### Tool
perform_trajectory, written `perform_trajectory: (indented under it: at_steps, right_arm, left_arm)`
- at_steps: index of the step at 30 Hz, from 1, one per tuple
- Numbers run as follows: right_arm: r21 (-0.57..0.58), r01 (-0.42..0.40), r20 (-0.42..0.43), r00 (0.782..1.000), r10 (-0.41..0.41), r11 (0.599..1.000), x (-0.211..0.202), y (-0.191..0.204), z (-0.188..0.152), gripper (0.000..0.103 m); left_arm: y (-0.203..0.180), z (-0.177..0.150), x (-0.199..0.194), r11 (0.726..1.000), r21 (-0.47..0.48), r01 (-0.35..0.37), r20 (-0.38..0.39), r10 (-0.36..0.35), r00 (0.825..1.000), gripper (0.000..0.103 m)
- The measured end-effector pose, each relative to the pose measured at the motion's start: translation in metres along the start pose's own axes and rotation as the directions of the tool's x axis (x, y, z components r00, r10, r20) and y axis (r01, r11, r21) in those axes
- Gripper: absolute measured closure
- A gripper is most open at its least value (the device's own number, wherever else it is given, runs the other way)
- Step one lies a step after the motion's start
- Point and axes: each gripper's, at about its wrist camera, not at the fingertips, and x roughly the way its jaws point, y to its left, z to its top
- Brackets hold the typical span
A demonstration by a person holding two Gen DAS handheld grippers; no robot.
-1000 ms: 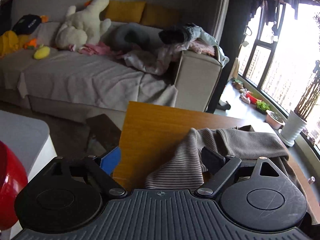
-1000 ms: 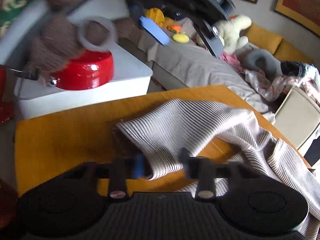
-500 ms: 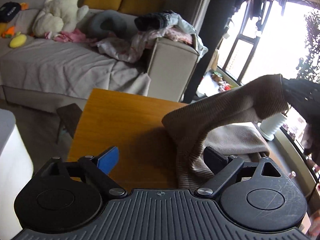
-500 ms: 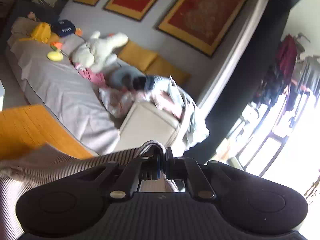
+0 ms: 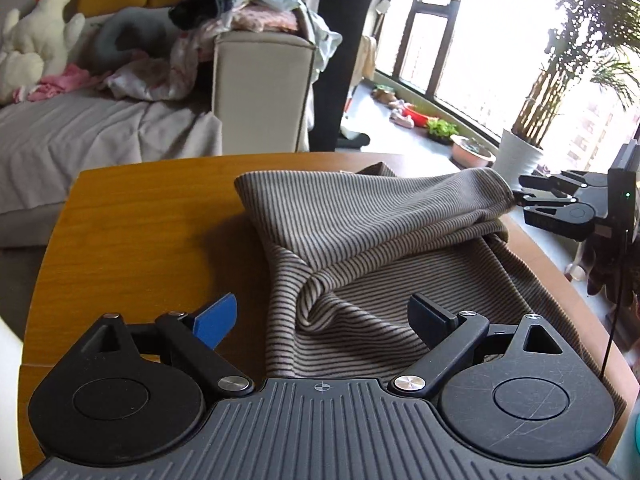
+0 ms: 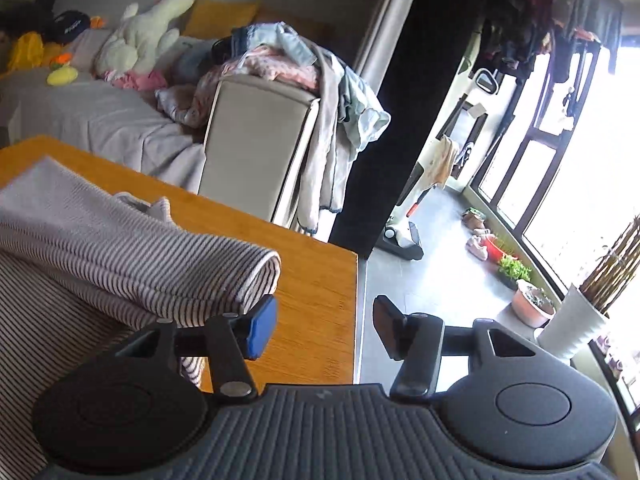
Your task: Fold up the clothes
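Item: brown-and-cream fine-striped knit garment (image 5: 360, 240), lying on my orange-brown wooden bench (image 5: 140, 220), covering its window-side half and running to the near edge under both tools.

Condition: part-folded. One long panel or sleeve is doubled over the body and lies on top as a rounded roll; I judge it was laid there as the first fold.

Orientation: in the left wrist view the roll's long axis runs across the bench, its folded end (image 6: 264, 276) pointing toward the window and the right tool. The body beneath runs toward me. A twisted pucker (image 5: 316, 296) sits where roll meets body.

Left tool (image 5: 324, 316): jaws wide apart, poised just above the pucker, gripping nothing. Placed, I think, to pin or smooth that spot.

Right tool (image 6: 324, 328): jaws opening, nothing between them; the blue pad (image 6: 262, 330) sits just beside the roll's end, the far pad beyond the bench edge.

Background: grey sofa (image 5: 100, 132) piled with laundry.
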Motion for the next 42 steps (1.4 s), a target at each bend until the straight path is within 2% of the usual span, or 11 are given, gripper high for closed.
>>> perform_trajectory:
  at_steps: [4, 7, 8, 15, 23, 29, 34, 37, 39, 41, 42]
  right_arm:
    - [0.363, -0.222, 0.070, 0.975, 0.211, 0.905, -0.008, -0.023, 0.011, 0.049]
    - [0.430, -0.264, 0.063, 0.963, 0.263, 0.863, 0.008, -0.012, 0.008, 0.056]
    - [0.422, -0.257, 0.038, 0.963, 0.266, 0.869, 0.017, -0.005, 0.005, 0.069]
    - [0.256, -0.127, -0.070, 0.986, 0.150, 0.958, 0.020, 0.029, -0.017, 0.066]
    - [0.102, -0.250, 0.005, 0.968, 0.250, 0.963, -0.107, 0.036, -0.043, 0.050]
    - [-0.019, -0.385, -0.019, 0.923, 0.385, 0.923, -0.194, 0.077, -0.083, 0.040]
    - [-0.214, -0.509, -0.063, 0.859, 0.508, 0.834, -0.233, 0.145, -0.114, 0.039]
    - [-0.301, -0.491, -0.064, 0.866, 0.496, 0.818, -0.237, 0.176, -0.124, 0.039]
    - [-0.350, -0.452, -0.044, 0.883, 0.468, 0.820, -0.235, 0.186, -0.126, 0.051]
    - [-0.385, -0.425, -0.037, 0.894, 0.447, 0.819, -0.236, 0.189, -0.121, 0.091]
    - [-0.377, -0.406, -0.011, 0.900, 0.435, 0.832, -0.238, 0.184, -0.115, 0.097]
  left_arm:
    - [-0.015, 0.007, 0.007, 0.998, 0.030, 0.054, 0.033, -0.055, 0.998, 0.006]
    - [-0.028, 0.013, 0.020, 0.994, 0.052, 0.091, 0.058, -0.094, 0.994, 0.005]
    - [-0.032, 0.014, 0.027, 0.994, 0.060, 0.094, 0.063, -0.098, 0.993, 0.004]
    - [-0.029, 0.003, 0.057, 0.998, 0.069, 0.011, 0.020, -0.012, 1.000, 0.004]
    - [-0.021, -0.029, -0.012, 0.977, 0.195, -0.090, 0.040, 0.084, 0.996, 0.001]
    - [-0.027, -0.071, -0.057, 0.965, 0.232, -0.119, 0.022, 0.117, 0.993, 0.000]
    - [-0.034, -0.097, -0.090, 0.967, 0.220, -0.132, 0.029, 0.128, 0.991, 0.000]
    - [-0.043, -0.105, -0.104, 0.961, 0.252, -0.113, 0.032, 0.108, 0.994, 0.000]
    - [-0.051, -0.110, -0.111, 0.951, 0.290, -0.106, 0.038, 0.099, 0.994, 0.000]
    - [-0.059, -0.113, -0.117, 0.941, 0.322, -0.101, 0.042, 0.092, 0.995, 0.000]
    - [-0.062, -0.115, -0.119, 0.937, 0.337, -0.091, 0.041, 0.082, 0.996, 0.000]
